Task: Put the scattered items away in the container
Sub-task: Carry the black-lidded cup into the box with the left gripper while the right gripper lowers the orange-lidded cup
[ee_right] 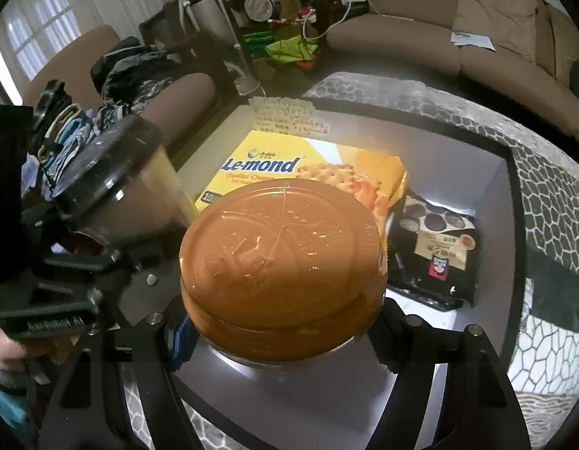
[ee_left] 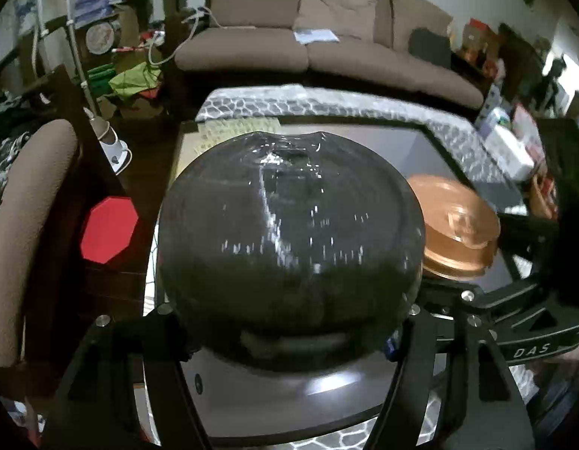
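My left gripper is shut on a jar with a black lid, held over the white-floored box. The same jar shows at the left of the right wrist view. My right gripper is shut on a jar with an orange lid, also above the box; it shows in the left wrist view. Inside the box lie a yellow Le-mond cracker pack and a dark cookie pack. The two held jars are side by side, close together.
The box sits on a table with a honeycomb-pattern cloth. A brown sofa stands behind. A brown armchair with clothes stands at the left. A red octagonal object lies by the table's left side.
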A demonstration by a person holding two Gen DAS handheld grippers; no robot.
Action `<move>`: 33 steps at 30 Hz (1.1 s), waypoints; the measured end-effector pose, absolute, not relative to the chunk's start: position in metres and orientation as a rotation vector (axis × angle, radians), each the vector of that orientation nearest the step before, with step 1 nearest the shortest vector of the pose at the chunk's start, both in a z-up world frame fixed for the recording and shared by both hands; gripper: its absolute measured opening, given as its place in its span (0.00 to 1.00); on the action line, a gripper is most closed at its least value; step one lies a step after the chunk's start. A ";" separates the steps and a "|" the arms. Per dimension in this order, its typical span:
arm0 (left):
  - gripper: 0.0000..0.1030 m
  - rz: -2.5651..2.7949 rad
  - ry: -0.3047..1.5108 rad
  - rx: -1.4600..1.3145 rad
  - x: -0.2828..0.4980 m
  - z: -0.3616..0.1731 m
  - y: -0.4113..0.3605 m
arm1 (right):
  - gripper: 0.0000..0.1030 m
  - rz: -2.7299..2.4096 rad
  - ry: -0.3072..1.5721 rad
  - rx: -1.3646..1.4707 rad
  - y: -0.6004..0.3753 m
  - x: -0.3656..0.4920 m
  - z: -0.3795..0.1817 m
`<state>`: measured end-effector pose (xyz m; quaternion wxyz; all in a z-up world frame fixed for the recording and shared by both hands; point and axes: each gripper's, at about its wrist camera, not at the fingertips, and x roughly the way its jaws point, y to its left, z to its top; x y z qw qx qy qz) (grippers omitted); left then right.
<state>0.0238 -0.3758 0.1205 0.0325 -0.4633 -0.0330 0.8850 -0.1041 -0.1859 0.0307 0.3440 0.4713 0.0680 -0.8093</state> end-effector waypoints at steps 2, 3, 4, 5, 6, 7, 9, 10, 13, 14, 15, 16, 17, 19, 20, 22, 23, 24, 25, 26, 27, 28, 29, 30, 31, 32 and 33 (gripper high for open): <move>0.64 2.698 -0.112 -1.473 0.022 0.113 -0.382 | 0.74 -2.106 0.210 1.222 -0.191 -0.103 0.027; 0.64 2.691 -0.115 -1.484 0.022 0.111 -0.383 | 0.74 -2.105 0.220 1.224 -0.194 -0.101 0.024; 0.64 2.683 -0.119 -1.503 0.023 0.107 -0.386 | 0.74 -2.108 0.224 1.224 -0.196 -0.100 0.022; 0.64 2.676 -0.121 -1.528 0.023 0.103 -0.390 | 0.74 -2.108 0.226 1.225 -0.199 -0.100 0.019; 0.64 2.674 -0.119 -1.539 0.025 0.101 -0.389 | 0.74 -2.104 0.226 1.230 -0.202 -0.099 0.016; 0.64 2.670 -0.118 -1.556 0.027 0.097 -0.390 | 0.74 -2.097 0.230 1.236 -0.204 -0.098 0.014; 0.64 2.674 -0.107 -1.564 0.030 0.093 -0.391 | 0.74 -2.095 0.242 1.232 -0.207 -0.096 0.011; 0.64 2.684 -0.086 -1.558 0.031 0.093 -0.391 | 0.74 -2.092 0.241 1.231 -0.208 -0.095 0.010; 0.65 2.665 -0.082 -1.575 0.032 0.093 -0.388 | 0.75 -2.082 0.272 1.262 -0.207 -0.095 0.003; 0.67 2.659 -0.093 -1.581 0.033 0.093 -0.388 | 0.75 -2.079 0.292 1.257 -0.206 -0.092 0.001; 0.68 2.654 -0.110 -1.584 0.034 0.094 -0.388 | 0.75 -2.080 0.307 1.242 -0.205 -0.088 0.002; 0.68 2.654 -0.119 -1.580 0.036 0.094 -0.388 | 0.75 -2.082 0.330 1.234 -0.204 -0.084 0.002; 0.70 2.656 -0.117 -1.573 0.039 0.095 -0.387 | 0.75 -2.078 0.350 1.228 -0.204 -0.081 0.002; 0.70 2.651 -0.133 -1.555 0.047 0.096 -0.387 | 0.77 -2.065 0.401 1.212 -0.205 -0.075 0.002; 0.70 2.650 -0.143 -1.550 0.050 0.097 -0.389 | 0.78 -2.063 0.422 1.205 -0.205 -0.072 0.002; 0.71 2.648 -0.176 -1.534 0.057 0.100 -0.392 | 0.81 -2.042 0.434 1.202 -0.207 -0.069 0.003; 0.71 2.646 -0.189 -1.531 0.059 0.100 -0.393 | 0.82 -2.040 0.438 1.205 -0.207 -0.067 0.003; 0.71 2.638 -0.199 -1.535 0.061 0.101 -0.393 | 0.82 -2.038 0.445 1.212 -0.207 -0.066 0.003; 0.71 2.632 -0.203 -1.539 0.063 0.101 -0.394 | 0.82 -2.036 0.449 1.214 -0.207 -0.064 0.003; 0.71 2.624 -0.207 -1.544 0.066 0.102 -0.394 | 0.82 -2.034 0.450 1.213 -0.205 -0.062 0.005; 0.72 2.621 -0.213 -1.542 0.069 0.104 -0.395 | 0.82 -2.037 0.444 1.207 -0.203 -0.059 0.007; 0.72 2.616 -0.225 -1.529 0.074 0.107 -0.396 | 0.83 -2.036 0.433 1.203 -0.201 -0.059 0.009; 0.74 2.616 -0.239 -1.513 0.079 0.111 -0.397 | 0.84 -2.033 0.419 1.200 -0.197 -0.058 0.012; 0.75 2.618 -0.253 -1.498 0.082 0.114 -0.398 | 0.86 -2.034 0.409 1.193 -0.194 -0.057 0.015; 0.76 2.621 -0.280 -1.472 0.088 0.120 -0.400 | 0.86 -2.035 0.398 1.177 -0.189 -0.056 0.019; 0.77 2.622 -0.299 -1.456 0.091 0.123 -0.401 | 0.86 -2.036 0.391 1.168 -0.186 -0.054 0.022; 0.78 2.624 -0.328 -1.434 0.096 0.129 -0.404 | 0.86 -2.041 0.376 1.155 -0.180 -0.053 0.026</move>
